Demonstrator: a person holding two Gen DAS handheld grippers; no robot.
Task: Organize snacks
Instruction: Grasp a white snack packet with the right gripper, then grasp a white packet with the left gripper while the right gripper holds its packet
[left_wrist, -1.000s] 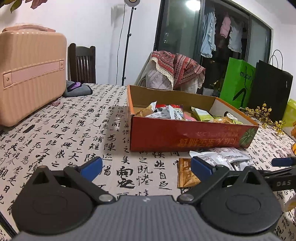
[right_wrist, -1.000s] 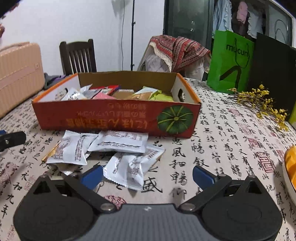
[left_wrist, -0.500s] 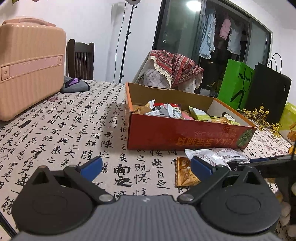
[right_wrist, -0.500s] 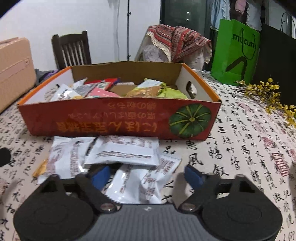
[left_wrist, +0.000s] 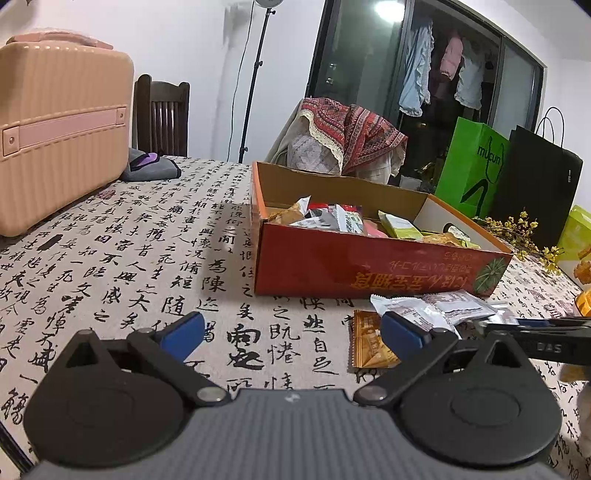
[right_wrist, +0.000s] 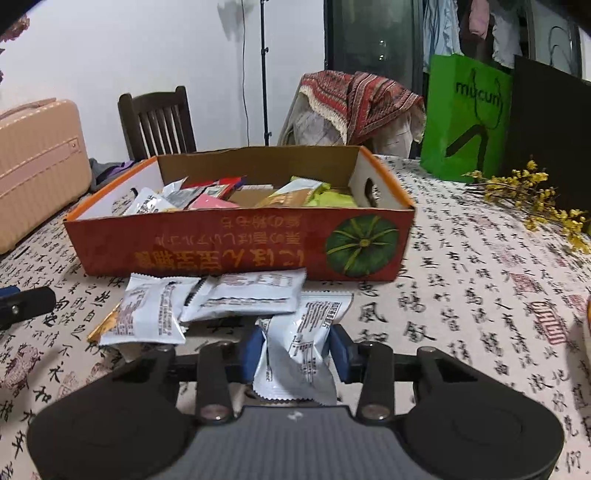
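Right wrist view: the right hand-held gripper (right_wrist: 295, 350) has its blue pads pressed against a white snack packet (right_wrist: 299, 354), pinching it just above the surface (right_wrist: 461, 295). Beyond lie two more white packets (right_wrist: 243, 291) and an orange wrapper (right_wrist: 105, 323), just before the red box (right_wrist: 236, 247) of snacks. The left hand-held gripper (left_wrist: 291, 332) hangs wide apart, holding nothing.

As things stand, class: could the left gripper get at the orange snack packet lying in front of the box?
Probably yes. The left gripper is open, and the orange packet lies flat just ahead by its right finger, mostly uncovered; only white packets overlap its far edge.
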